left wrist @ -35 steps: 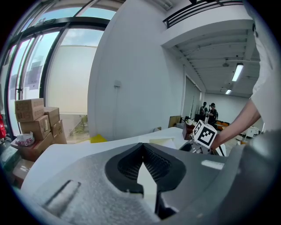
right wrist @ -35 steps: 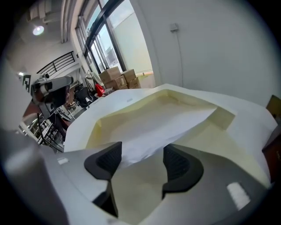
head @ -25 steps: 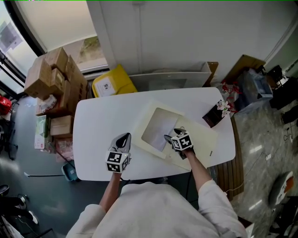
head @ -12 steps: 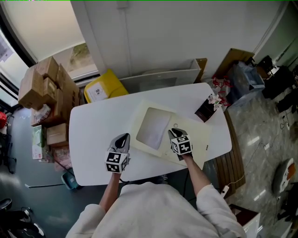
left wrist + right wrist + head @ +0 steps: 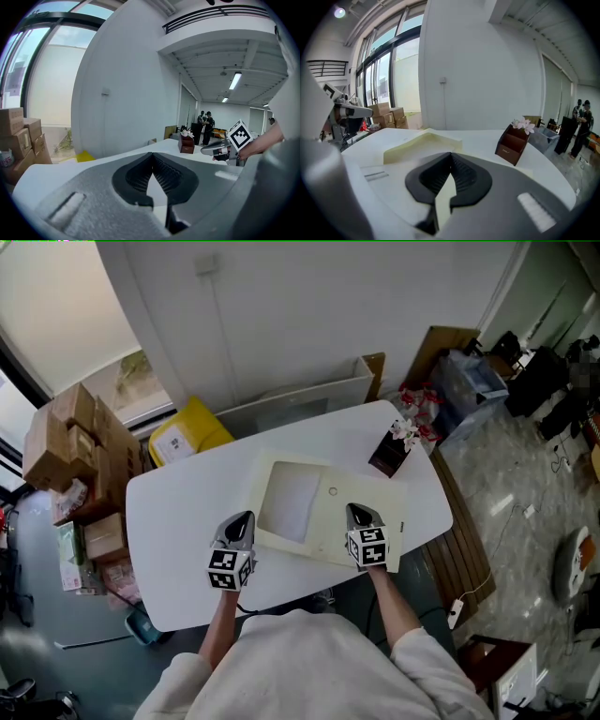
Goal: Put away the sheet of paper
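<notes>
Right gripper withdrew from sheet, jaws just closed empty; left gripper also pressed together; sheet lies ahead-left, in tray.

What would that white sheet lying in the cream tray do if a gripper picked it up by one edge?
The sheet looks thin and lies flat, so it would probably droop, not stay stiff. It seems very light; a quick move might make it flutter. Sitting inside the cream tray, below the rim, its edge may be hard to pinch.
</notes>
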`<action>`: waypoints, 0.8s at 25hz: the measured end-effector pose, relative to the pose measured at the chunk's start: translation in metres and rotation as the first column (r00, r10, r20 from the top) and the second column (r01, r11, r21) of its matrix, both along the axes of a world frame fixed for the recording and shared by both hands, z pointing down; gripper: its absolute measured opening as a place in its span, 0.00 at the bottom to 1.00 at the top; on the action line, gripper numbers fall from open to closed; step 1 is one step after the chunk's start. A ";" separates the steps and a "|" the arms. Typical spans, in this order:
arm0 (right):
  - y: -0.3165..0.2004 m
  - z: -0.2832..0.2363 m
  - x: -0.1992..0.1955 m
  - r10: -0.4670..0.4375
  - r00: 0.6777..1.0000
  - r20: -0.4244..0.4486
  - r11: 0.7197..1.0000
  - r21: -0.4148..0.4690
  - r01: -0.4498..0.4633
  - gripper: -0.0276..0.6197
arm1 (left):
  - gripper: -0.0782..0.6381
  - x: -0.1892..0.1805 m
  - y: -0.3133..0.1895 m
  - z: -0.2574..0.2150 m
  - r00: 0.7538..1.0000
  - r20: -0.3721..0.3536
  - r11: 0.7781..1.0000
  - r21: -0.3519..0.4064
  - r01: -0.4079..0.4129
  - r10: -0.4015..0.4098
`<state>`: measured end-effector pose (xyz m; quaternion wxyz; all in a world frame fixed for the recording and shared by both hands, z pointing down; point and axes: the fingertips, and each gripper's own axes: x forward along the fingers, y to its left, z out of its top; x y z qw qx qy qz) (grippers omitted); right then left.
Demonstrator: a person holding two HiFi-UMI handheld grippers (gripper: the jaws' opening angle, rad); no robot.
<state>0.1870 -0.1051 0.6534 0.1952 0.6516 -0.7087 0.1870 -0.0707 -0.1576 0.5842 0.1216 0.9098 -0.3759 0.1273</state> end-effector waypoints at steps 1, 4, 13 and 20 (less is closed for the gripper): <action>0.005 -0.003 0.004 0.016 1.000 -0.001 1.000 0.010 -0.016 0.04 | 0.11 0.003 0.000 -0.001 1.000 0.000 1.000 0.002 -0.007 0.007; 0.020 -0.014 0.014 0.062 0.998 -0.002 0.997 0.043 -0.062 0.04 | 0.11 0.011 0.002 -0.003 1.000 -0.002 1.000 0.007 -0.027 0.027; 0.068 -0.061 0.040 0.168 0.985 -0.041 0.973 0.165 -0.159 0.04 | 0.11 0.034 0.008 -0.010 0.997 -0.006 0.997 0.026 -0.076 0.076; 0.098 -0.087 0.056 0.229 0.972 -0.061 0.953 0.220 -0.210 0.04 | 0.11 0.052 0.016 -0.018 0.995 -0.013 0.994 0.041 -0.103 0.104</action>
